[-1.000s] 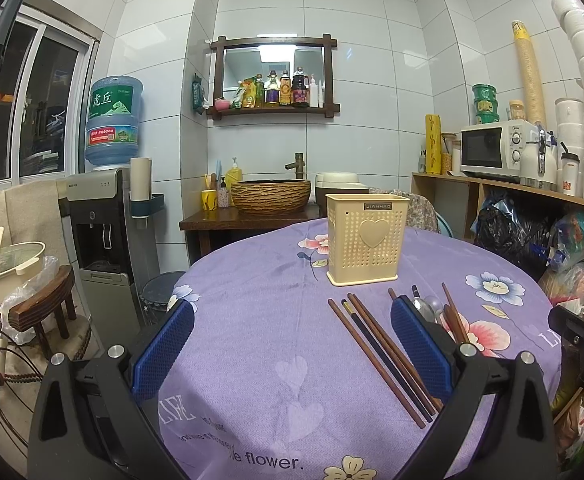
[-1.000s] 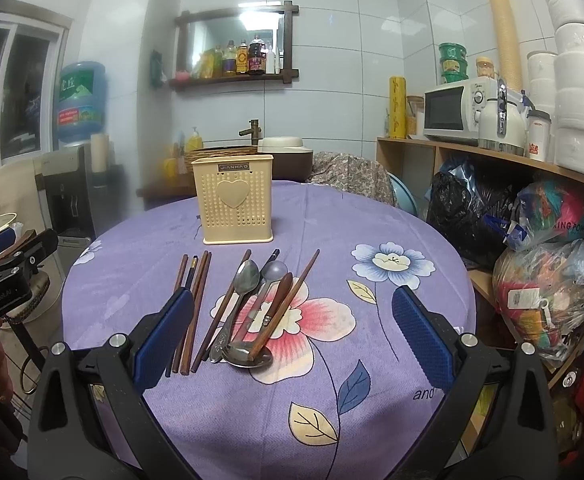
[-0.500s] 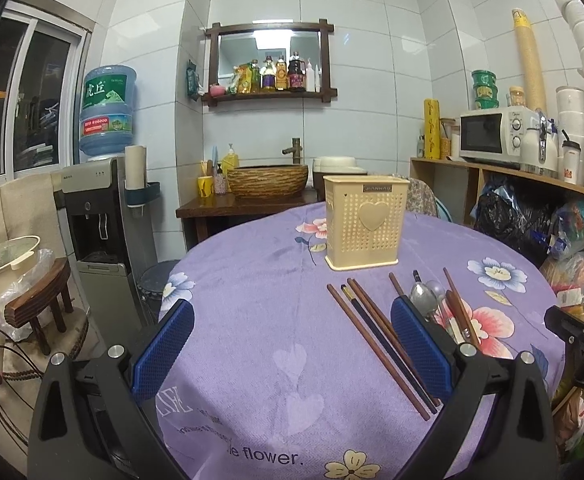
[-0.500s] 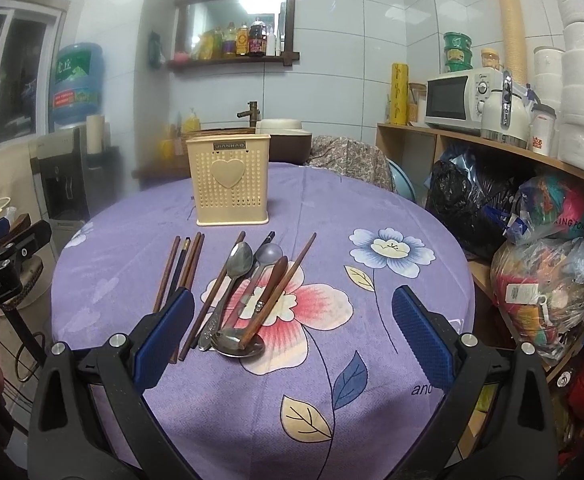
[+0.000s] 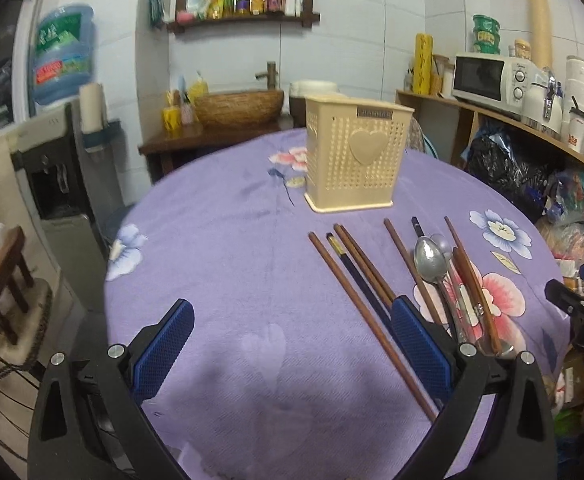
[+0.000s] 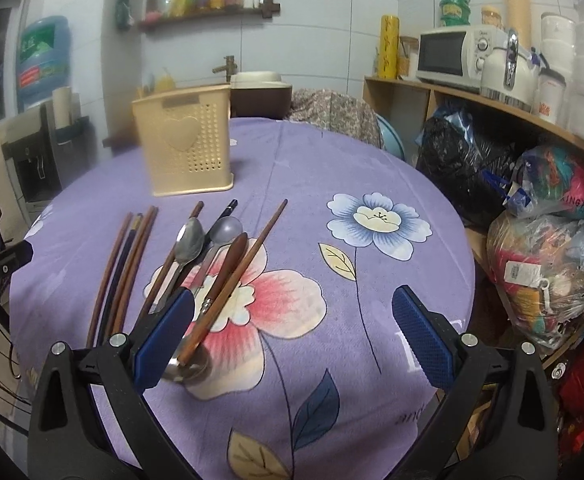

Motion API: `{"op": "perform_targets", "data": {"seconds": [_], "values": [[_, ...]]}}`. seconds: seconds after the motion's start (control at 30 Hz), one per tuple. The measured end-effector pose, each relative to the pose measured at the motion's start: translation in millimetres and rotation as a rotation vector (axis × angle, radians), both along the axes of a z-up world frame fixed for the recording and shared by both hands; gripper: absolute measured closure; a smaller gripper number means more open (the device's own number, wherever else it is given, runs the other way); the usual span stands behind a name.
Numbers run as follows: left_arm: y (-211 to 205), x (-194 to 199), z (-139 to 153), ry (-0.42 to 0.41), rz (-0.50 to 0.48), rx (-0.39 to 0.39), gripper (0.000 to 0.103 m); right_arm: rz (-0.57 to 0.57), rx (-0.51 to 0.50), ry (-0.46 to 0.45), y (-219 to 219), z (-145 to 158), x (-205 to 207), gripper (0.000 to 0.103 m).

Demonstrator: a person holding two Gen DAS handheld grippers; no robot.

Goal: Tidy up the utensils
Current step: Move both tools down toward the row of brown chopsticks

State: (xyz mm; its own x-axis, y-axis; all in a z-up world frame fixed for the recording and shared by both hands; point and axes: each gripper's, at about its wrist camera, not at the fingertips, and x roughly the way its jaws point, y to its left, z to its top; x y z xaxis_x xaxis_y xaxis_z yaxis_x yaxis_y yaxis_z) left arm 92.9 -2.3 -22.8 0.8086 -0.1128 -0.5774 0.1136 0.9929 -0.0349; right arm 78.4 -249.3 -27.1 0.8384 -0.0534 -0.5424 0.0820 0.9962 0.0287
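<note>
Both claws, left claw (image 5: 292, 344) & right claw (image 6: 292, 328), are wide open w/ nothing held, utensils lie on the desk (image 5: 219, 264) near the beige holder (image 5: 354, 156), so I should grab the chopsticks (image 5: 356, 280) mid-shaft, one at a time.

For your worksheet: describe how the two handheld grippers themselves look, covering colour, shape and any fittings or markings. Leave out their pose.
The left gripper and right gripper look identical: two black plastic arms with triangular cut-outs, splayed in a V, each tipped with a blue fingertip pad with a fine textured surface. Round silver screws sit at the joints. White lettering, only partly readable, marks the right gripper's body where it shows in the left wrist view.
</note>
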Motion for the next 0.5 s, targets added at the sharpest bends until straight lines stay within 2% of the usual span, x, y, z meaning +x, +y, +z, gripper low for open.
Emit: {"op": "perform_targets", "data": {"seconds": [0.13,0.3,0.4,0.47,0.5], "values": [[-2.7,28.1,-4.4,0.089,-0.021,-0.055,0.005,0.023,0.016,0.020,1.8,1.8,18.9,0.005],[-21.3,51.5,-16.4,0.172,-0.061,0.016,0.009,0.026,0.018,0.020,5.5,0.8,28.0,0.005],[-31.7,61.4,-26.0,0.211,-0.076,0.056,0.020,0.028,0.025,0.030,5.6,-1.9,31.2,0.005],[-33.1,67.1,-29.8,0.236,-0.075,0.060,0.034,0.031,0.023,0.036,6.4,-3.5,32.3,0.005],[-34.1,69.2,-32.5,0.249,-0.074,0.059,0.036,0.031,0.022,0.037,6.5,-3.9,32.7,0.005]]}}
